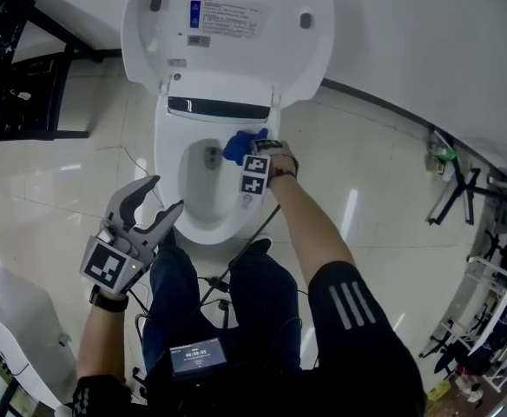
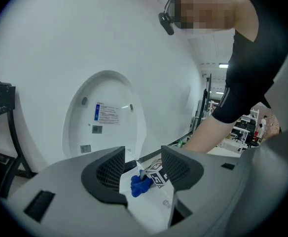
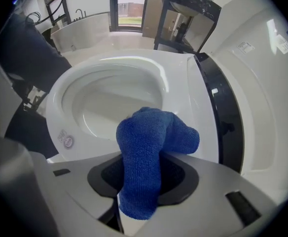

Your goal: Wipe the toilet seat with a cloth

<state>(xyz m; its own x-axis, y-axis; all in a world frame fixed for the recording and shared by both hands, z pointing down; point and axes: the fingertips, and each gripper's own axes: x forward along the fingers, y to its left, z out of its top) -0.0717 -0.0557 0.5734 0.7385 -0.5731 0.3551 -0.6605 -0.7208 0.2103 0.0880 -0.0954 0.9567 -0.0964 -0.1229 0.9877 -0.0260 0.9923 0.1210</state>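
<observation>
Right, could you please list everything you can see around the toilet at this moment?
toilet: one, white, centre of the floor
lid: one, white, raised behind the bowl
cloth: one, blue, at the rim's far end
rack: one, black, upper left
cables: several, black, on the floor by the person's legs
screen: one, dark, at the person's waist
left gripper: one, grey, open and empty, near the toilet's front
right gripper: one, grey, shut on the cloth

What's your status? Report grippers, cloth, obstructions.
Left gripper open, empty, off the bowl's front left. Right gripper shut on blue microfibre cloth, at rear right of white toilet seat. White lid up; nothing blocking the seat.
</observation>
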